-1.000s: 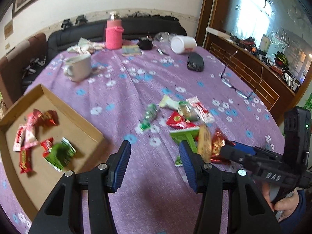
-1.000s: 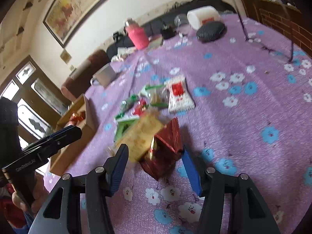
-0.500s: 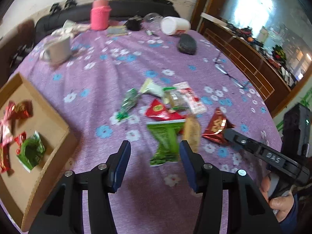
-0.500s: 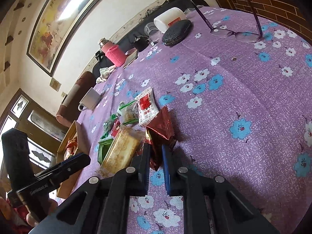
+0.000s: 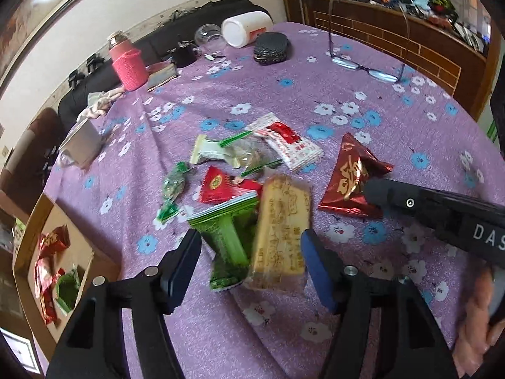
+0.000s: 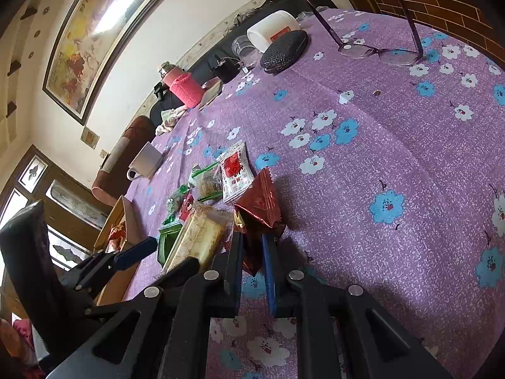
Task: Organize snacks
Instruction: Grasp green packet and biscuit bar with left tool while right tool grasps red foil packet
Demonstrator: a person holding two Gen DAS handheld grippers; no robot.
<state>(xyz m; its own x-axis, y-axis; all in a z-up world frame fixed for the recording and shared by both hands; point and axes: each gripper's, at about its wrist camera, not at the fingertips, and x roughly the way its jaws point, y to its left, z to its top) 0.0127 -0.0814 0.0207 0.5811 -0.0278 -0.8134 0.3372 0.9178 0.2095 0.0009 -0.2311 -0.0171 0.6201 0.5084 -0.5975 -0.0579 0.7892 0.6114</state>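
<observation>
Purple floral tablecloth (image 5: pixel 284 101) with scattered snacks; framed painting (image 6: pixel 94 38) on cream wall. Right gripper (image 6: pixel 252 252) clamps the dark red packet (image 6: pixel 258 208). Left gripper (image 5: pixel 249 252) jaws opening around the yellow cake bar (image 5: pixel 281 230), cardboard tray (image 5: pixel 79 246) at left.

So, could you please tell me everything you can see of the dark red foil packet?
The dark red foil packet is a crinkled, glossy pouch, roughly triangular, with gold characters printed on one face and crimped edges. It lies on the purple flowered tablecloth, right of the snack pile. The right claw is shut on its near corner.
</observation>
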